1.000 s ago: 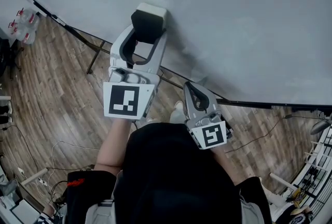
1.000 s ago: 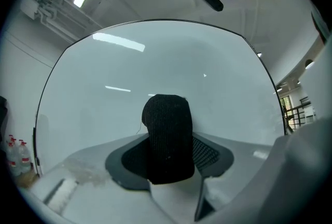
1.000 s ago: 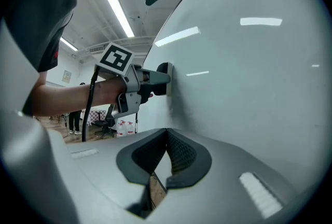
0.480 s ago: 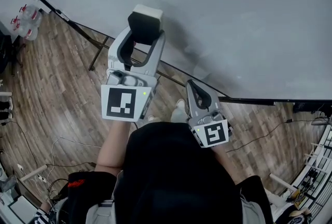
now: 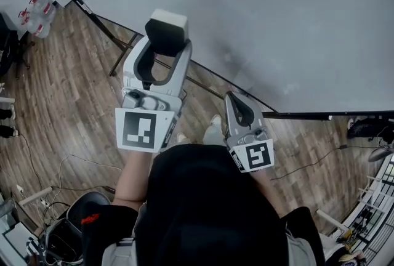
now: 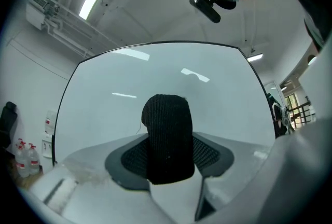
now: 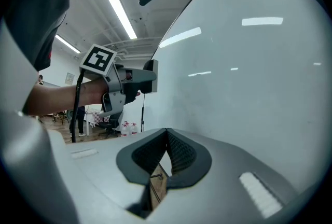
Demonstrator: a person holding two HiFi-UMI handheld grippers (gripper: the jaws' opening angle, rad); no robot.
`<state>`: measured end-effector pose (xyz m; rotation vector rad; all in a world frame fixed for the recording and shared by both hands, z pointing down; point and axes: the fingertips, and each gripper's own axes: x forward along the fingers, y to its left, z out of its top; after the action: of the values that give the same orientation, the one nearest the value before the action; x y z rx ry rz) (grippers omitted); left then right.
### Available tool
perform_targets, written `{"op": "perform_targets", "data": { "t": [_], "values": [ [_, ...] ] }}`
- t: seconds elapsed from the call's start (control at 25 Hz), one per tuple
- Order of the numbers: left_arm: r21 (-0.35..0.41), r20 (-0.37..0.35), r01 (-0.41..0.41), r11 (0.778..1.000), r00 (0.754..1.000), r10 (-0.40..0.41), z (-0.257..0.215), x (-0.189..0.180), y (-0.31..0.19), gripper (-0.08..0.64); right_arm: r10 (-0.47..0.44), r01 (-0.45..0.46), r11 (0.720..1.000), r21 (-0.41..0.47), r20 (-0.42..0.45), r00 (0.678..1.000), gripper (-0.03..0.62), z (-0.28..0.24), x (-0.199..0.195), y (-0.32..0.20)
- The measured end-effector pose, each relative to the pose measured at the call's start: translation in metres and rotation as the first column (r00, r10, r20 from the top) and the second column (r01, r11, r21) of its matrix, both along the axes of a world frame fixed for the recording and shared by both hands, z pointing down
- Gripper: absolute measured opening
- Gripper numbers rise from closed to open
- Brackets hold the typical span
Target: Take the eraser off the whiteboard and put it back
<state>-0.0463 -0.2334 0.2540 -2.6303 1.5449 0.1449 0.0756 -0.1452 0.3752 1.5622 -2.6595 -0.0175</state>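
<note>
The left gripper (image 5: 167, 45) has its jaws spread wide and clamped on the eraser (image 6: 167, 137), 1 pad on each side of its black body. From the head view the eraser's white face points away from the gripper, toward the whiteboard (image 5: 289, 24). It sits close to the board, but no view shows whether the 2 touch. In the left gripper view the eraser stands upright between the pads and blocks the middle of the board behind it. The right gripper (image 5: 233, 98) hangs lower, just beside the person's body, with its jaws closed together and nothing between them. It points along the board's lower edge. Under the board, thin dark stand legs (image 5: 120, 53) cross the wooden floor (image 5: 74, 104). A cluster of clear bottles (image 5: 37, 12) with red labels stands far off at the upper left, well apart from both grippers. A cable (image 5: 308, 163) trails over the floor at the right. The person's dark torso (image 5: 203, 209) hides the floor directly below, and a pale shoe (image 5: 212, 130) shows between the 2 grippers.
</note>
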Motion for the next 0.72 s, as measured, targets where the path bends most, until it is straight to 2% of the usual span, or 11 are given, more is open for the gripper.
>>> {"op": "perform_targets", "data": {
  "t": [0.16, 0.72],
  "values": [
    [0.030, -0.010, -0.012, 0.999, 1.000, 0.012, 0.001, -0.010, 0.021, 0.233, -0.006, 0.006, 1.000, 0.009, -0.001, 1.000, 0.002, -0.003, -0.009, 0.011],
    [-0.003, 0.003, -0.017, 1.000, 1.000, 0.017, 0.029, -0.058, 0.082, 0.233, -0.023, 0.023, 0.999, 0.028, -0.019, 1.000, 0.002, -0.008, -0.048, 0.042]
  ]
}}
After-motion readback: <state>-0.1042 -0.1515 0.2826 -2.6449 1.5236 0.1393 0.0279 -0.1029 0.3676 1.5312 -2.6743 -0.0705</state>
